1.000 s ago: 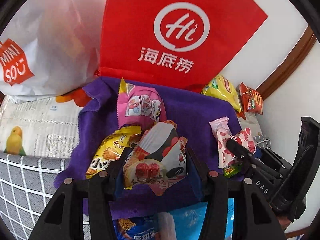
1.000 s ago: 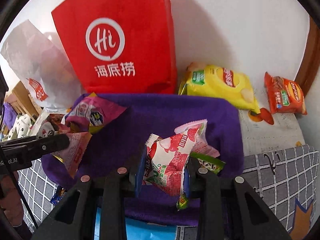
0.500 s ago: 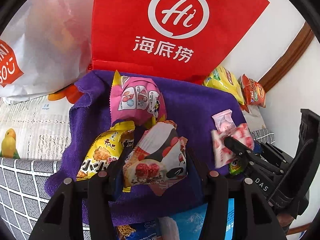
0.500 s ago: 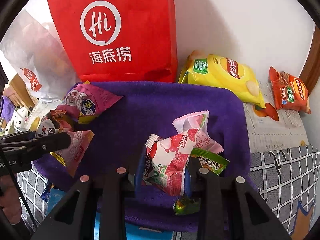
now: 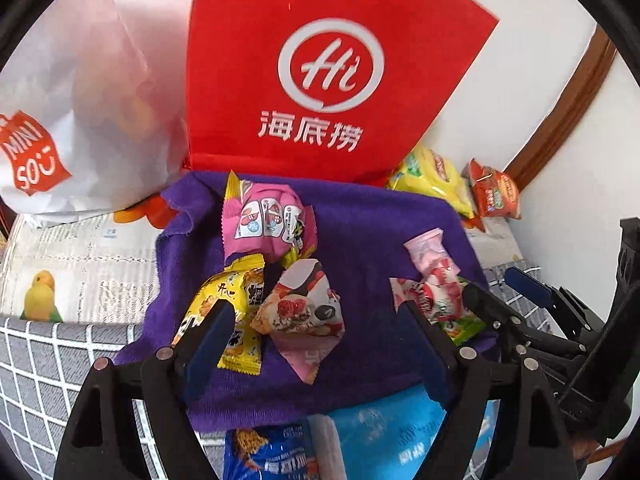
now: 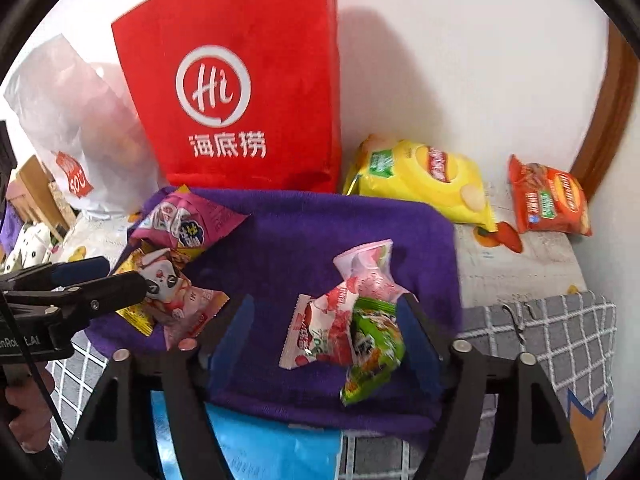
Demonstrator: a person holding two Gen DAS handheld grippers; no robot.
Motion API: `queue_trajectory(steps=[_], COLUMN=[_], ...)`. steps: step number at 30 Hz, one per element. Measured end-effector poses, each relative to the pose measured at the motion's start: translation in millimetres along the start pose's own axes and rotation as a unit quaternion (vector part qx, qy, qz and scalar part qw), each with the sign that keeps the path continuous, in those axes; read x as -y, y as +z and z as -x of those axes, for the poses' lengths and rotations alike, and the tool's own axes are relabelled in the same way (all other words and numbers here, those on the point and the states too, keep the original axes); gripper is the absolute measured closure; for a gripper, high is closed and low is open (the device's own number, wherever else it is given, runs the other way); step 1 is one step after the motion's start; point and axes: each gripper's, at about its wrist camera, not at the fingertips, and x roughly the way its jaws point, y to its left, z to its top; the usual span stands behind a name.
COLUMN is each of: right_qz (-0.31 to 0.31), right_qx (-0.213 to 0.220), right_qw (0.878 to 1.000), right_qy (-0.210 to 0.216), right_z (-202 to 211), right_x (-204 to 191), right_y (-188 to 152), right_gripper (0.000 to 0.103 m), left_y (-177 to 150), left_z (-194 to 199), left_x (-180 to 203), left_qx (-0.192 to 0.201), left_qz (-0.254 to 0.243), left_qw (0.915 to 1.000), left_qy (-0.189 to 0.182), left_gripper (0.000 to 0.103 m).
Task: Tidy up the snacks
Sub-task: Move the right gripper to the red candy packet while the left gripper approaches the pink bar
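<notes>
- The bench wears a grey grid-patterned cover nearest the camera and a printed sheet with a yellow bird farther back.
- A purple towel lies spread over the middle.
- Behind it a red bag and a white bag stand by the wall.
- A yellow chip bag and an orange packet lie right of the towel.
- A blue packet sits at the towel's near edge.

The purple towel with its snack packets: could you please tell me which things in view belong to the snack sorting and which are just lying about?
Belongs to the job:
- purple towel
- strawberry-print packet
- green packet
- panda-print packet
- yellow packet
- pink packet

Lying about:
- red fabric bag
- white plastic bag
</notes>
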Motion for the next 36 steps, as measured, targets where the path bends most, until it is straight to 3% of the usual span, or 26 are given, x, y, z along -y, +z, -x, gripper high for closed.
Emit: queue_trajectory(steps=[4, 13, 21, 25, 36], right_qz=[-0.016, -0.030, -0.022, -0.046, -0.065], right_qx=[0.023, 0.069, 0.089, 0.069, 0.049], right_qw=[0.999, 0.997, 0.995, 0.997, 0.997], right_qy=[-0.032, -0.005, -0.032, 0.002, 0.003], right_z=[28.4, 87.2, 124.5, 134.1, 153.6], right_x=[4.7, 5.4, -6.2, -1.6, 2.6], right_y=[-5.1, -31.5, -62.8, -78.0, -120.1], right_gripper=[0.024, 0.024, 0.024, 0.024, 0.024], left_y=[-5.3, -37.5, -75.8, -92.9, -129.4], left_z=[25.0, 83.0, 120.4, 132.0, 150.6], left_x=[-1.8, -7.6, -13.8, -14.2, -10.3], left_qx=[0.015, 0.046, 0.063, 0.066, 0.068], left_qz=[0.007, 0.009, 0.016, 0.016, 0.017], left_qw=[0.9998, 0.9984, 0.9964, 0.9959, 0.9959], left_qy=[0.009, 0.033, 0.053, 0.060, 0.058], left_gripper=[0.021, 0.021, 0.021, 0.021, 0.021])
